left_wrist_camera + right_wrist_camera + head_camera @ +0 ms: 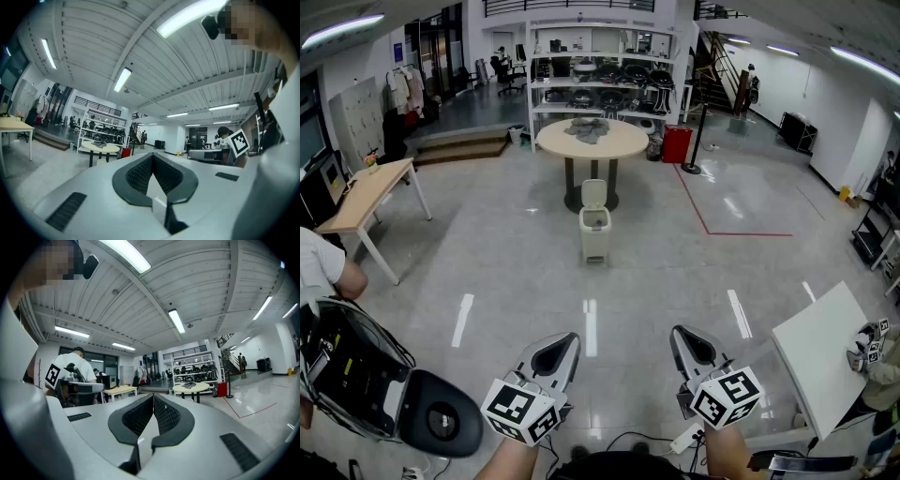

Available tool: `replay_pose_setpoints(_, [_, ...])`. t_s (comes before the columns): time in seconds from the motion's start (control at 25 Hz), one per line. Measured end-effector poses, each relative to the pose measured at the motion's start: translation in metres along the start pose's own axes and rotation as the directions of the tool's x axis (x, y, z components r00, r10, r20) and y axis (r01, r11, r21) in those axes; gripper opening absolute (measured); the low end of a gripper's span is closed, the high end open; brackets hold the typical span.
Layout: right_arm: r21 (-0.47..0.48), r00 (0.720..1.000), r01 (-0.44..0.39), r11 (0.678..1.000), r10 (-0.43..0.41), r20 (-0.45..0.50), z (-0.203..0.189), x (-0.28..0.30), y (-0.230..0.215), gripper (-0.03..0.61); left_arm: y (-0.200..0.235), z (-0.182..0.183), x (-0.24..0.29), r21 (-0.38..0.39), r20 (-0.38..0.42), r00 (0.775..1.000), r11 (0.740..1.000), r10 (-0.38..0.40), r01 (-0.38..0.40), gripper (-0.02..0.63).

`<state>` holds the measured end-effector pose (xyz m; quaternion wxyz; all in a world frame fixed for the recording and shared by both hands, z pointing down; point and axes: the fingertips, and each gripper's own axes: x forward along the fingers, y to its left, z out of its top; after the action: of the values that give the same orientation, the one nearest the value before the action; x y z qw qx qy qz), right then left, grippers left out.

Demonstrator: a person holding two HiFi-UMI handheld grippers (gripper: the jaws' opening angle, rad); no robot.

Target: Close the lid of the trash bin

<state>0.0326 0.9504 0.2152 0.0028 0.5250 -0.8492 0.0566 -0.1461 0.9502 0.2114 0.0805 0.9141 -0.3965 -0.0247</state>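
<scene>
Trash bin (594, 246) stands on the glossy grey floor (487, 253) near the middle of the head view, just in front of the round table (592, 141) and well away from both grippers. Its lid (594, 192) is raised, upright at the back of the opening, so the bin is open at the top. The inside shows only as a dim grey hollow, too small to tell whether anything lies in it. A heap of grey cloth (588, 129) lies on the round table. Behind that table, white shelving (605, 89) carries dark gear on its tiers, and a red box-shaped container (677, 144) sits on the floor beside it; what it holds cannot be made out. At the bottom edge, the left gripper (566, 340) and the right gripper (681, 334) are held side by side and low, pointing toward the bin, each with its marker cube nearest the camera. In the left gripper view the ribbed pads (140, 174) meet at the tip with nothing between them, and in the right gripper view the pads (165, 414) are likewise pressed together and empty. A wooden table (366, 192) stands at the left and a white board (820, 356) leans at the right.
</scene>
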Motion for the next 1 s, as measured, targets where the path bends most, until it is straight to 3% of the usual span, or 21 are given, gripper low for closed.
replay_pose_setpoints(0.44, [-0.005,0.999,0.038,0.999,-0.038,-0.013,-0.003,0.041,-0.021,0.008,0.044,-0.008,0.034,-0.047,0.004,1.0,0.999,-0.018,0.018,-0.009])
replay_pose_setpoints(0.68, [0.021,1.0,-0.001,1.0,0.001,0.009,-0.004,0.089,-0.074,0.008,0.069,-0.01,0.093,-0.04,-0.006,1.0,0.999,0.027,-0.028,-0.009])
replay_pose_setpoints(1.0, [0.033,0.996,-0.087,0.996,0.086,0.027,0.019,0.159,-0.174,0.008,0.084,0.018,0.204,-0.002,0.016,0.996,0.996,0.087,-0.087,-0.009])
